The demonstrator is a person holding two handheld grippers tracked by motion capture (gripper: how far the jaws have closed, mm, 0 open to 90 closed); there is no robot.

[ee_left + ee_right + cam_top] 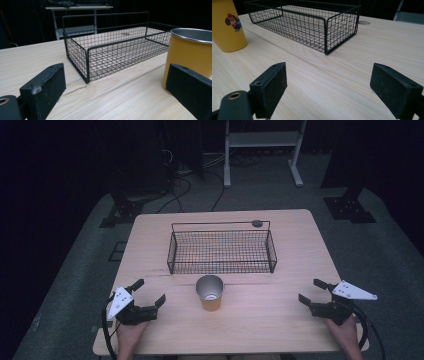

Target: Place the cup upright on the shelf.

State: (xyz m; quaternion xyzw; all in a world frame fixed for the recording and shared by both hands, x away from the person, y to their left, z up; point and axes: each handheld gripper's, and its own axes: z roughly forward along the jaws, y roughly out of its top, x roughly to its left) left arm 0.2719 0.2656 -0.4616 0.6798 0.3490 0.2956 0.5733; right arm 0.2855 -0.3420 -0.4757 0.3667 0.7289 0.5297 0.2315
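Yellow metal cup point(210, 293) with a bare steel interior and rim: stands upright, mouth open, apparently empty, directly in front of the wire basket's near long side and close to it, not touching. A small cartoon dog print shows on its wall in the right gripper view point(227, 25).

Black rectangular wire-mesh basket point(222, 251) with a raised rail along its far side: upright, empty, lying lengthwise beyond the cup.
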